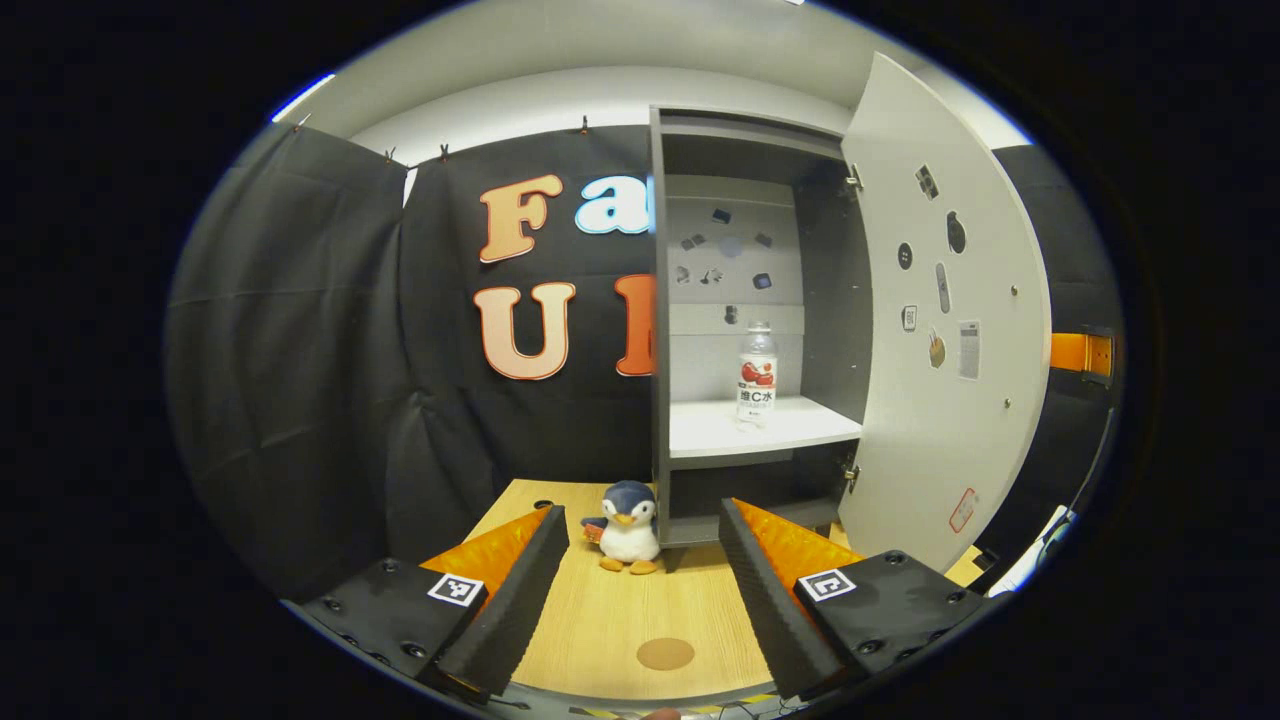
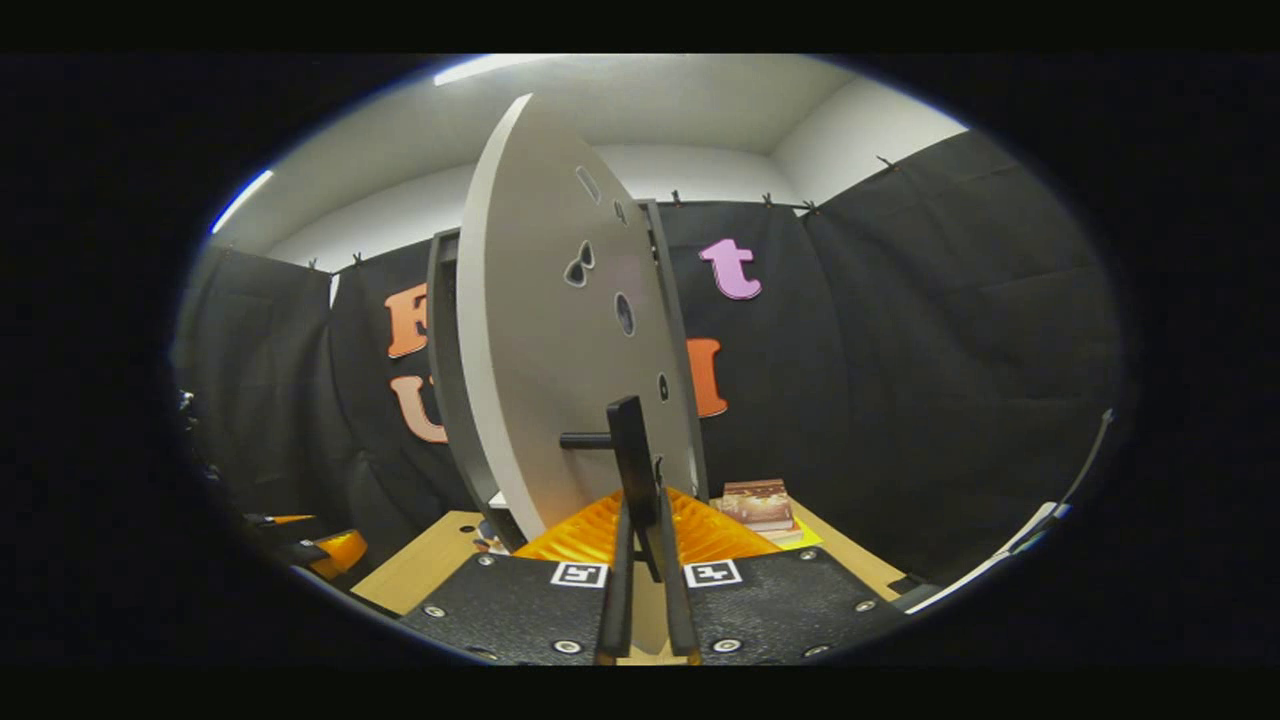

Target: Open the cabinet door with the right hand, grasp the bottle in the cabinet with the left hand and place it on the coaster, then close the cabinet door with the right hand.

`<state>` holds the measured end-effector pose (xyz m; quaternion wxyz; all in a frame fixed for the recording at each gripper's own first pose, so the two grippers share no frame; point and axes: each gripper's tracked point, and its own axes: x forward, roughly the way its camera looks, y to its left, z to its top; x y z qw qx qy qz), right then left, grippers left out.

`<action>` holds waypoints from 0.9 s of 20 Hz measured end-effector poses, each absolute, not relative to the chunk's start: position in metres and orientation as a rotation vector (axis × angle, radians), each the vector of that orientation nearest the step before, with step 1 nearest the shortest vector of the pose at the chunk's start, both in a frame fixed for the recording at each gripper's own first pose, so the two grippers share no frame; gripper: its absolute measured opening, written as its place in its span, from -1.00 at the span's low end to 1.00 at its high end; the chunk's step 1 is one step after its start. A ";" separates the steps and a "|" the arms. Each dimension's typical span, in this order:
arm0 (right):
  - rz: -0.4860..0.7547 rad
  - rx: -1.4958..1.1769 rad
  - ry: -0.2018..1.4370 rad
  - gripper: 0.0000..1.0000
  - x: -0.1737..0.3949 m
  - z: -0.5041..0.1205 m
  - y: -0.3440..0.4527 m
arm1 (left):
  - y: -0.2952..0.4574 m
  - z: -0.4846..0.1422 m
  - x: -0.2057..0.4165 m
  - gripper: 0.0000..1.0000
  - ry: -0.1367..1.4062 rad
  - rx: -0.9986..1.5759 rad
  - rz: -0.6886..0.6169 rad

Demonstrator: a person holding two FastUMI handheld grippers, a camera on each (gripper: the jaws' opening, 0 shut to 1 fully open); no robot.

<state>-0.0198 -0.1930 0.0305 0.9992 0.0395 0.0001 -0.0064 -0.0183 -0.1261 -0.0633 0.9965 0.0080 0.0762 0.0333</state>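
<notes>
Left gripper view, left to right: left gripper (image 1: pixel 640 575) hangs over the near edge of the wooden table (image 1: pixel 600 610), fingers wide apart, nothing between them. Between the fingertips, farther back, a plush penguin (image 1: pixel 627 525) sits on the table just in front of the cabinet's bottom left corner. A round brown coaster (image 1: pixel 665 654) lies near the table's near edge, bare, between the two fingers. Behind it the grey cabinet (image 1: pixel 660 300) stands at the table's far edge, open. The bottle (image 1: pixel 757 375) stands upright on the cabinet's white shelf (image 1: pixel 720 430), toward the right side of the shelf, well apart from the coaster and from the gripper. Small stickers dot the back panel above the bottle. The cabinet door (image 1: pixel 940 330) is swung out to the right on its hinges, inner face toward the camera, stickers on it too.

Right gripper view, left to right: cabinet door (image 2: pixel 560 330) seen almost edge-on, outer face to the right. Its dark handle (image 2: pixel 630 450) sticks out near the door's lower part. Right gripper (image 2: pixel 648 560) has its fingers closed together on the lower end of that handle, both pressing on it. Right of the door, a stack of books (image 2: pixel 760 505) lies at the table's far right corner.
</notes>
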 end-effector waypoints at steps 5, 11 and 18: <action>0.019 0.086 -0.014 -0.75 -0.025 0.033 -0.229 | -0.144 -0.062 -0.026 0.97 0.151 0.040 0.077; 0.025 0.082 -0.015 -0.63 -0.023 0.031 -0.256 | -0.150 -0.065 -0.032 0.97 0.164 0.025 0.092; -0.015 0.102 -0.033 -0.85 -0.032 0.034 -0.285 | -0.149 -0.063 -0.034 0.97 0.162 0.026 0.104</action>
